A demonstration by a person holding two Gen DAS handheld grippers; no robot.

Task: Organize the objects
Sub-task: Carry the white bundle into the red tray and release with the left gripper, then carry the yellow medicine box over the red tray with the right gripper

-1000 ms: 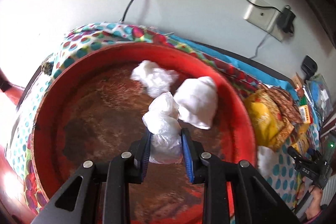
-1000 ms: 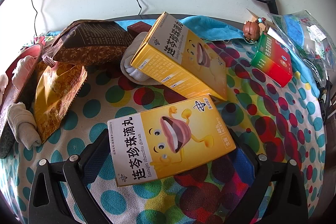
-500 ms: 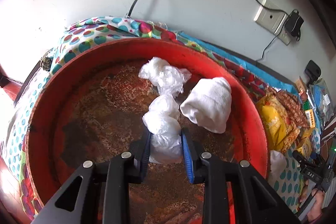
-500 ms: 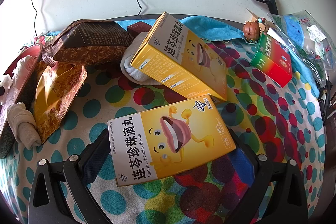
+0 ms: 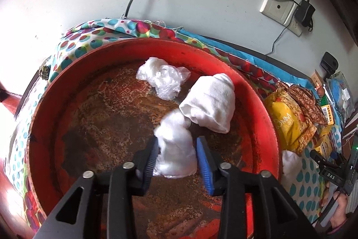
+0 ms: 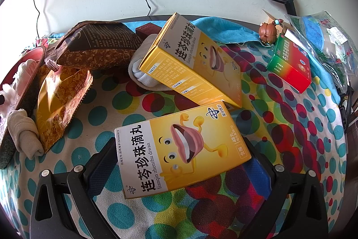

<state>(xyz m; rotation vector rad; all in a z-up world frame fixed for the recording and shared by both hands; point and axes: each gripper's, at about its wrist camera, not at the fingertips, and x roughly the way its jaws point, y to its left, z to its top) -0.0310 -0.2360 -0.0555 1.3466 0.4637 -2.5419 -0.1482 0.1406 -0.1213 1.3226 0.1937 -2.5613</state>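
Sorting is partway: left gripper (image 5: 176,156), jaws just opening, frees a white bundle (image 5: 175,149) in the red basin (image 5: 264,109); right gripper (image 6: 179,162) clamps a yellow box (image 6: 181,149); packets remain on the desk (image 6: 290,127).

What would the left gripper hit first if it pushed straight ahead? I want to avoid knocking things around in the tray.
The left gripper, its jaws just opening, has the white plastic wad between them; that comes first. Beyond it probably lies the rolled white cloth, though depth is unclear.

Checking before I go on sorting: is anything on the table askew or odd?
Yes. One yellow medicine box sits tilted, its far end propped up on a rolled white sock rather than lying flat. The red tray holding the white bundles has a badly worn, rust-brown floor.
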